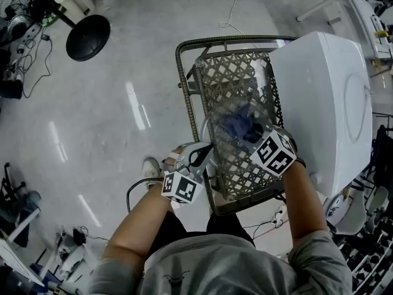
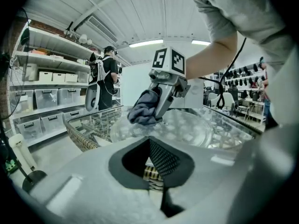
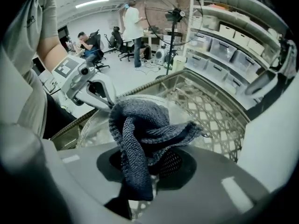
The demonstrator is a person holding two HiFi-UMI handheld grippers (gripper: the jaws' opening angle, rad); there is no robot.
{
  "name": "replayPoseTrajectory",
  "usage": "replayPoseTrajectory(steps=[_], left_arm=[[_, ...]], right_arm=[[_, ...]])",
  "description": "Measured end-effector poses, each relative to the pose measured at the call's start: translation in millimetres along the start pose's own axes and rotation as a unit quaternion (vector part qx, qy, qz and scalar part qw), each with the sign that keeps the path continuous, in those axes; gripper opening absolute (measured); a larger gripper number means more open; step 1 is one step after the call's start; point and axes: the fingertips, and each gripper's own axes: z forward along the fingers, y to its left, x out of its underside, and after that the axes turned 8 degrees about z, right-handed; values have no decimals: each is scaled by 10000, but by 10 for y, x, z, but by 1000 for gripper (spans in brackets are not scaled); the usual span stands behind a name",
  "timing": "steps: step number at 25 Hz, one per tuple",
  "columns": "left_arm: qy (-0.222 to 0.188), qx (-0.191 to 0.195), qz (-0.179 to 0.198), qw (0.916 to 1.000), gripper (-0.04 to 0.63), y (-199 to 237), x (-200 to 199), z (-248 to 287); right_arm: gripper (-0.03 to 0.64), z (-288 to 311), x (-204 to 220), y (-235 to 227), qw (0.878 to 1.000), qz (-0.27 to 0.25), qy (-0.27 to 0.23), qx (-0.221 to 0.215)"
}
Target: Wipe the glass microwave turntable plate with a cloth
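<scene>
Cloth [image 3: 140, 139], dark blue knit, is bunched and clamped in your right tool [image 2: 156, 111], with the wad pressed on the far half of the glass turntable plate [image 2: 187, 127]. Plate lies flat on the lattice floor of the wicker basket [image 1: 179, 78], toward its near end, beside a white appliance [image 1: 331, 103]. Your left tool [image 1: 202, 160] sits at the plate's near-left rim, jaws drawn close together. They appear to pinch the rim, though clear glass makes the contact hard to confirm. Judgement: wipe is under way, with much of the surface probably unswept. To do it well, make the left grip firm but light, since glass on open wicker may skate or rock under a sideways push. Press down through the wad, not the tool tips, so no hard finger meets glass. Sweep in overlapping arcs from centre to rim, then run the raised edge. A loose tail of cloth hangs over your right jaws; mind it does not drag or slip out. Turn the plate with the left tool to reach the part under its grip.
</scene>
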Motion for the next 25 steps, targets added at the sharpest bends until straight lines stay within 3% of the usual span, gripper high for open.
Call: replayPoseTrajectory(steps=[9,16,21,23,25], left_arm=[[40,42,-28,10000,-2,6,7,-9],[72,54,-34,10000,-2,1,20,0],[80,72,-60,9999,-3,4,18,2],[88,102,-71,9999,-3,5,20,2],[85,153,-92,9998,-3,8,17,5]], right_arm=[[120,-292,527,-388,9849,1156,166,1277],[118,-440,818,-604,9568,1239,880,2479],[118,-457,846,-635,9516,1107,1030,2677],[120,-482,723,-609,9567,1111,708,2596],[118,-477,465,-420,9700,1028,123,2201]])
